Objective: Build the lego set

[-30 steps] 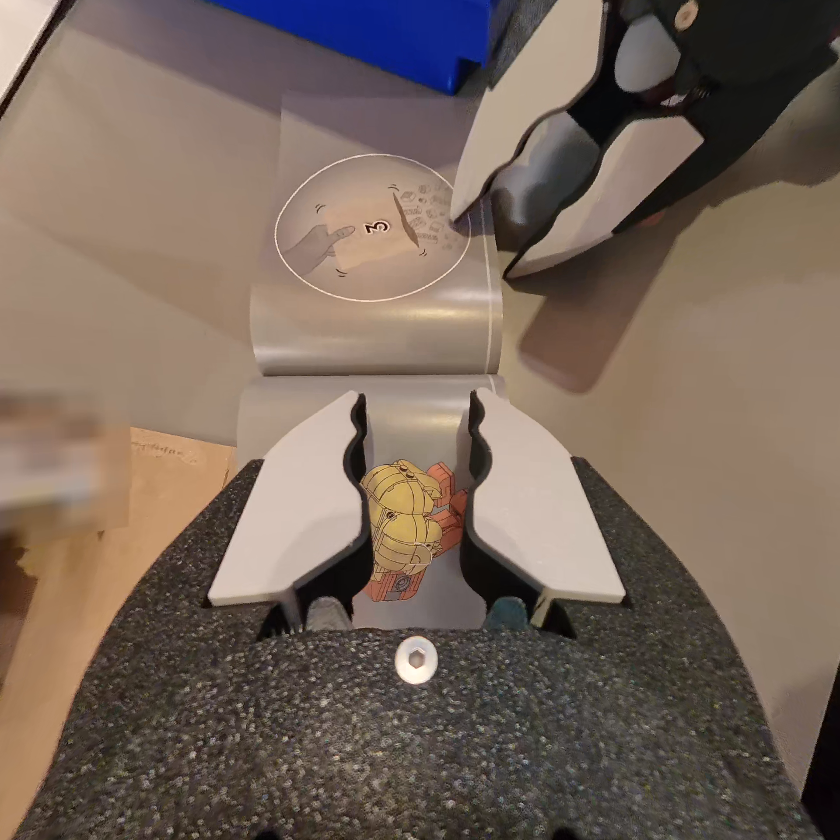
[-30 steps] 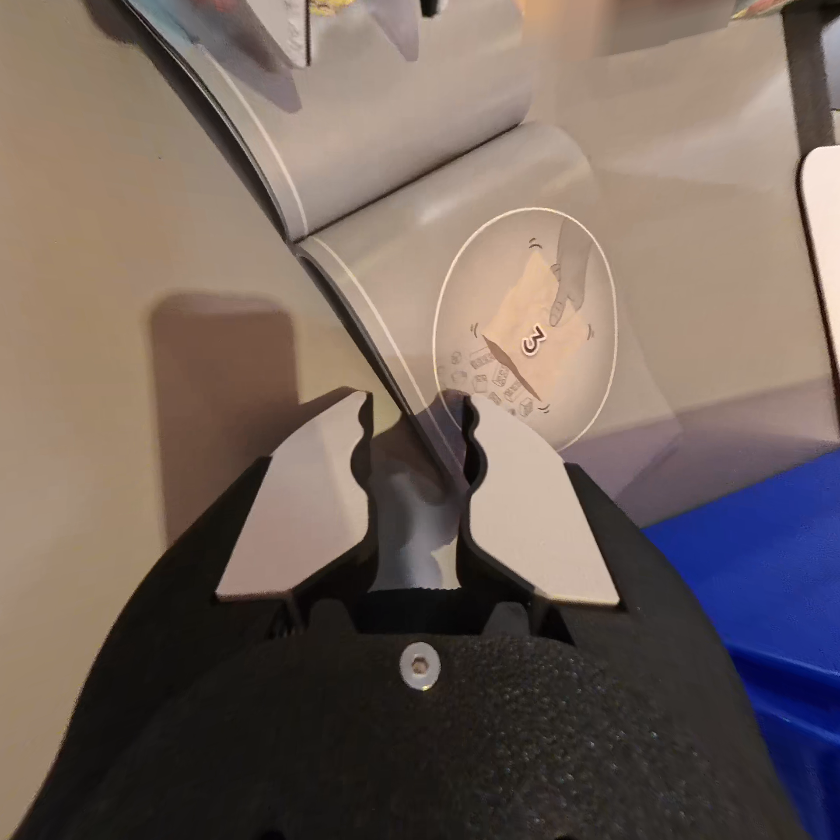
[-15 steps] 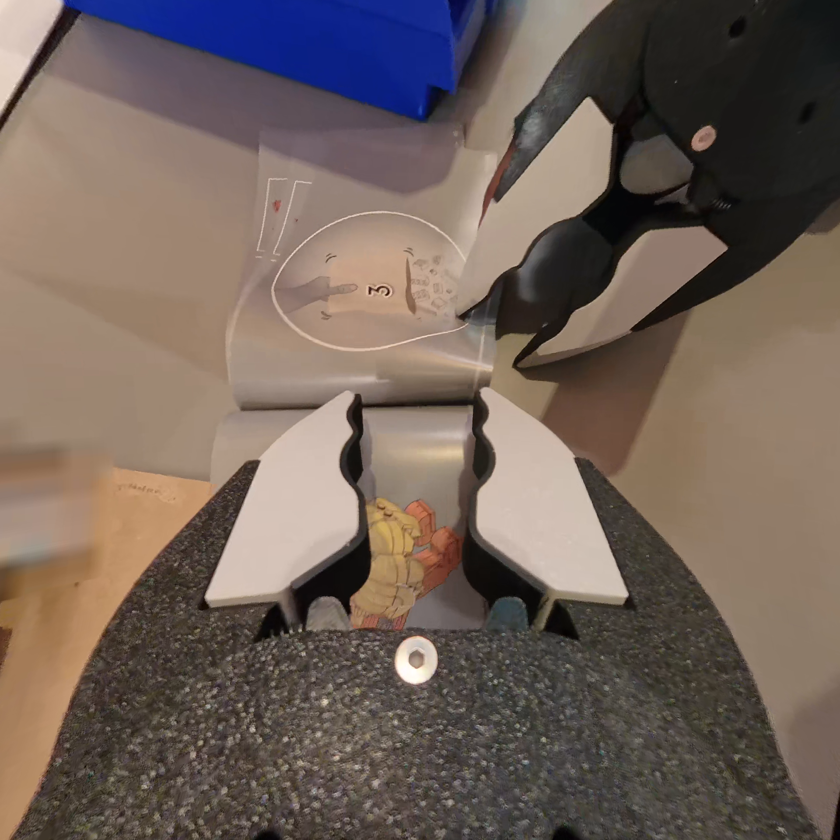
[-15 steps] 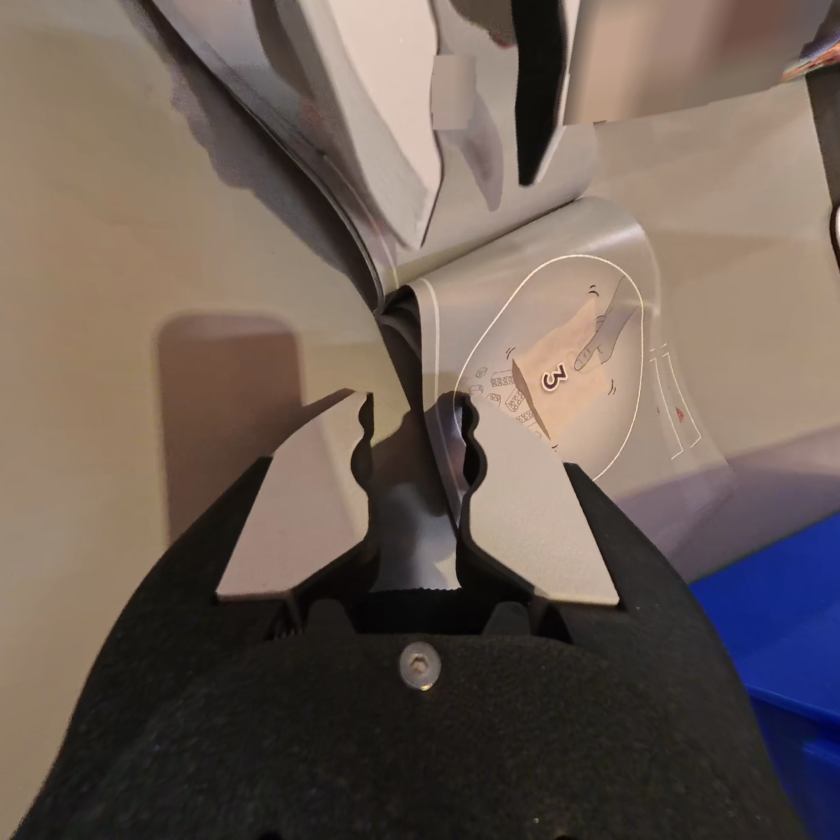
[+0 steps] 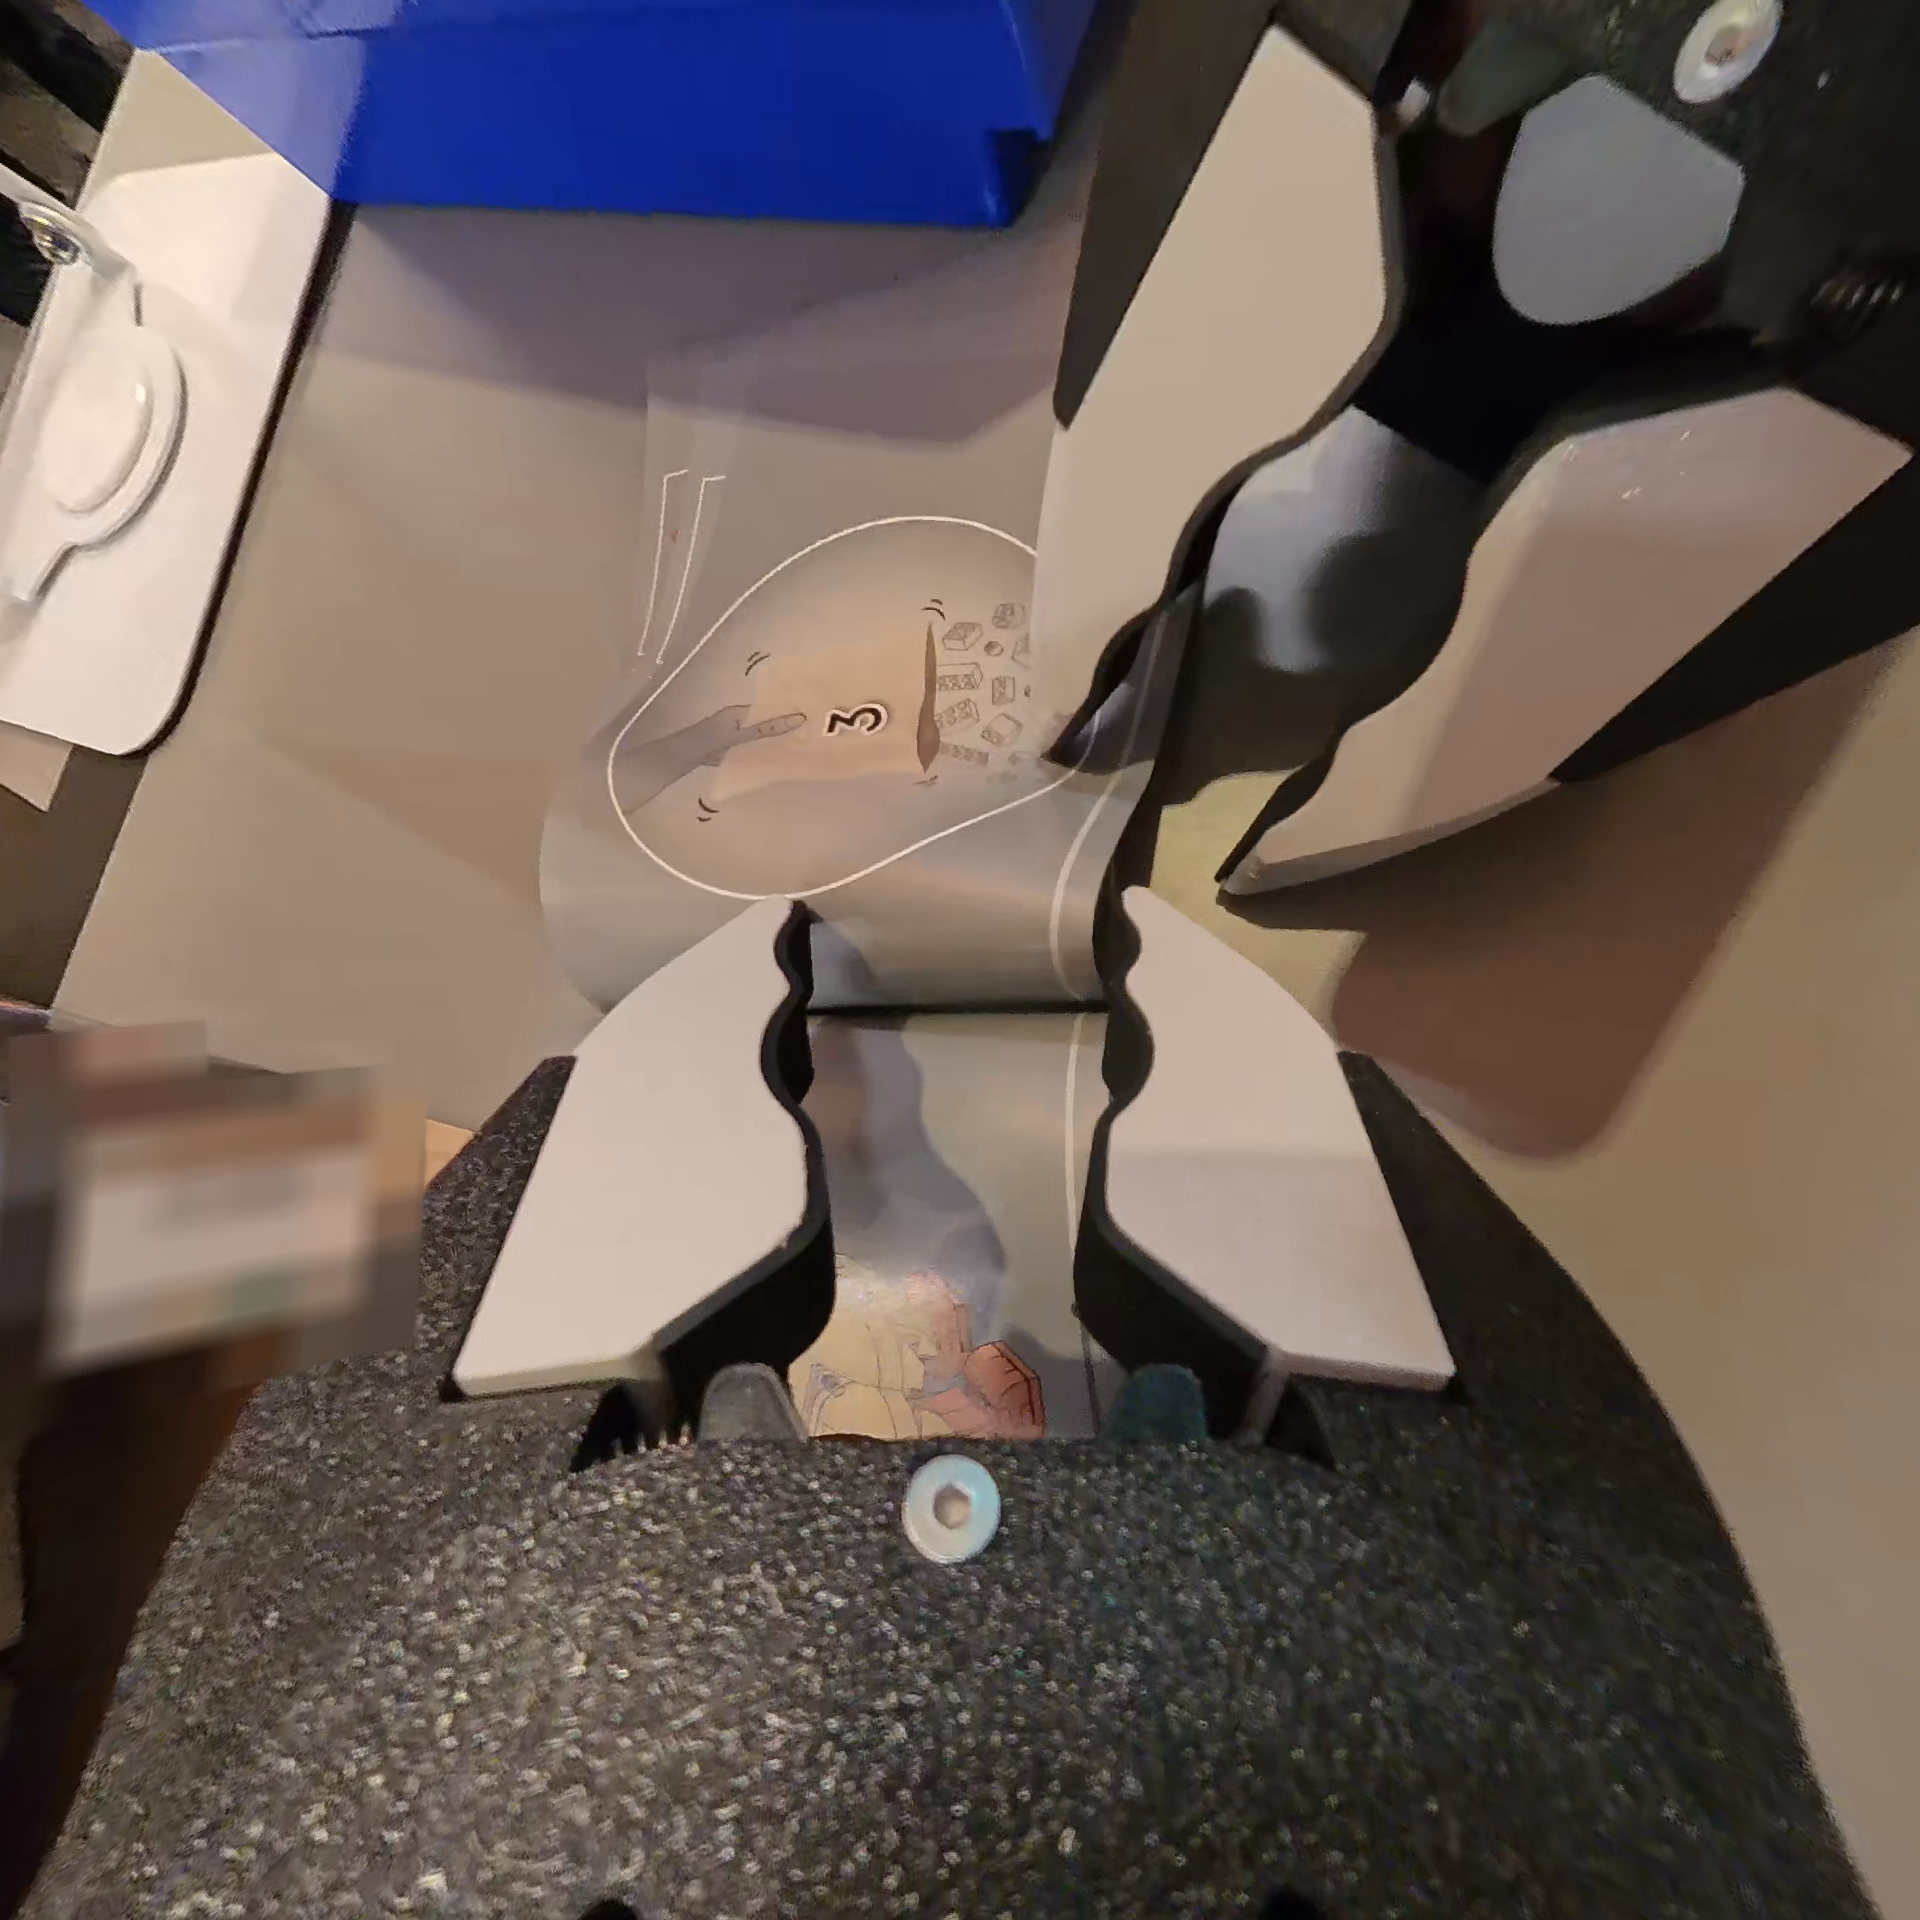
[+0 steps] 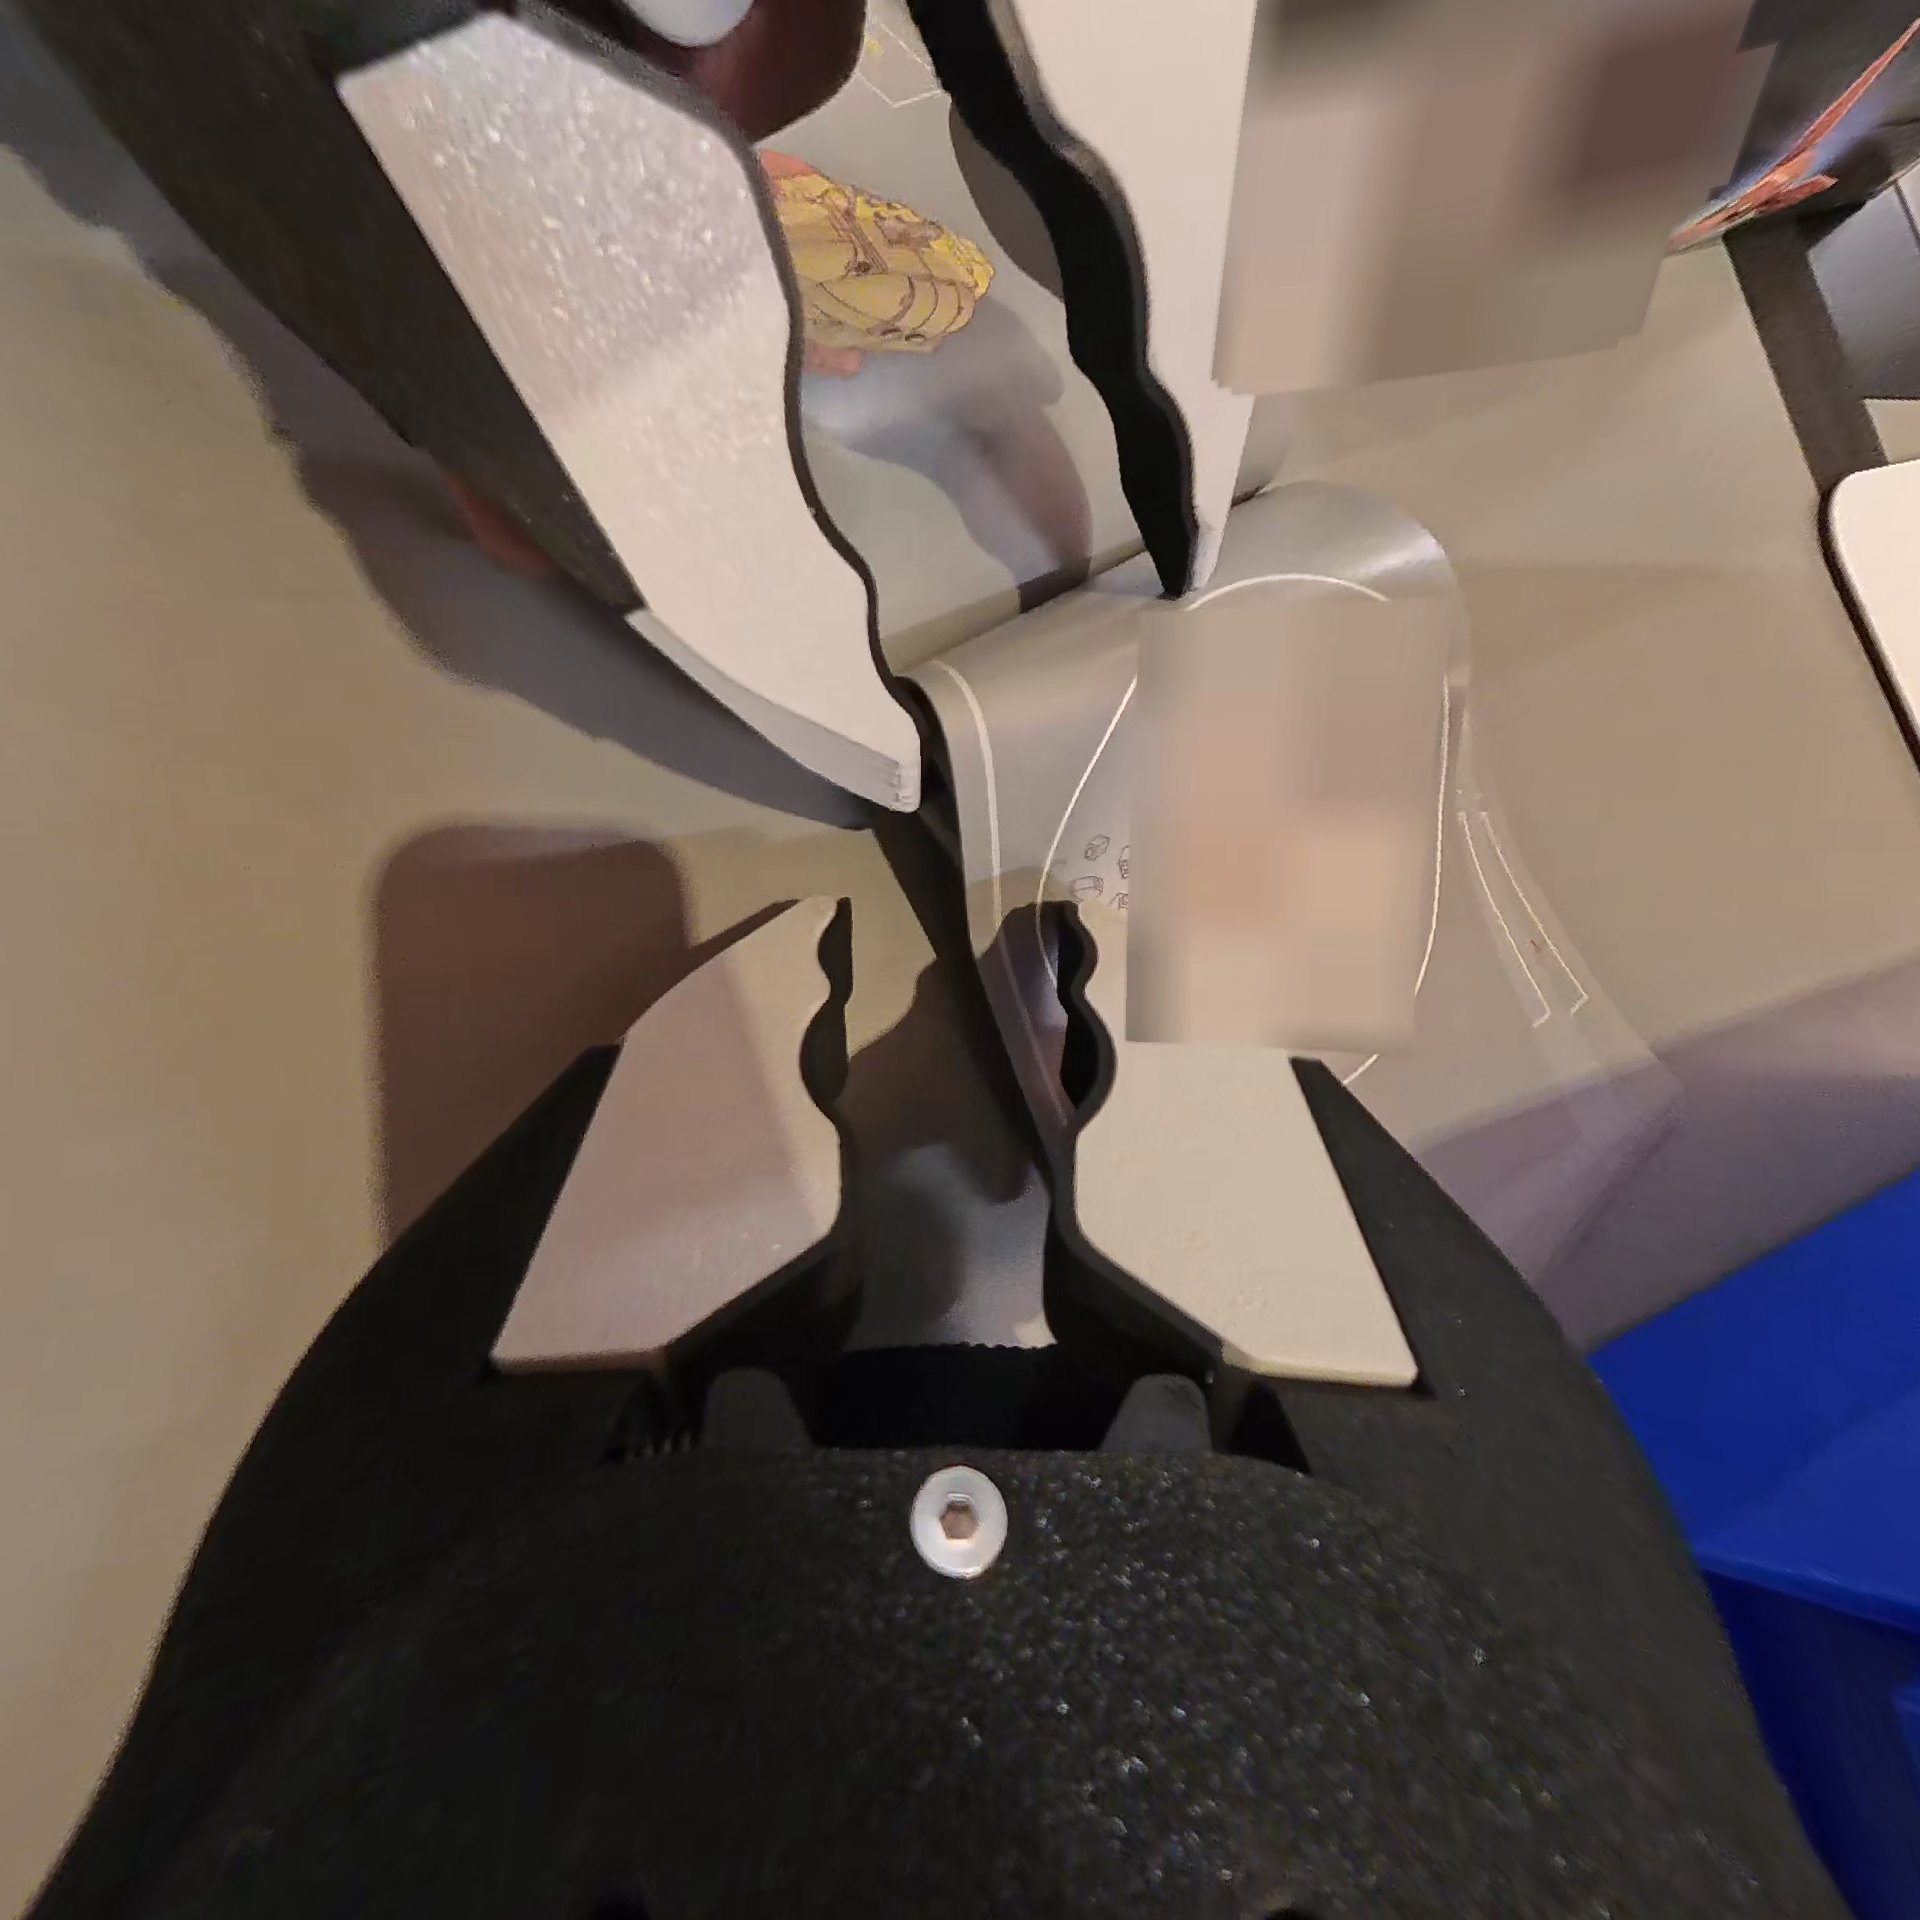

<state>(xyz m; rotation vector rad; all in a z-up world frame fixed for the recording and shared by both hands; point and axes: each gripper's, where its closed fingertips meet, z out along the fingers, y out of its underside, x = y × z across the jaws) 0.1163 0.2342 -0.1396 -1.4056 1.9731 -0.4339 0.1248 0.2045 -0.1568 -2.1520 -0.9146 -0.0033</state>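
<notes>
A grey instruction booklet (image 5: 831, 831) lies open on the beige table. Its far page curls up and bears an oval drawing. My left gripper (image 5: 956, 914) is open and empty, low over the near page, with its tips at the fold. My right gripper (image 5: 1148, 810) is open, and the curled page's right edge (image 6: 977, 831) runs between its fingers. In the right wrist view my right gripper (image 6: 954, 914) faces the left gripper (image 6: 1039, 686) closely, tip to tip. A yellow and orange picture (image 6: 883, 260) shows on the near page.
A blue bin (image 5: 675, 104) stands just behind the booklet and shows at the lower right of the right wrist view (image 6: 1766, 1507). A white plastic tray (image 5: 104, 468) lies at the far left. A white object's edge (image 6: 1881, 592) sits at the right.
The two grippers have come much closer together over the booklet. My left gripper has moved forward to the fold. The far page has curled up more at my right gripper.
</notes>
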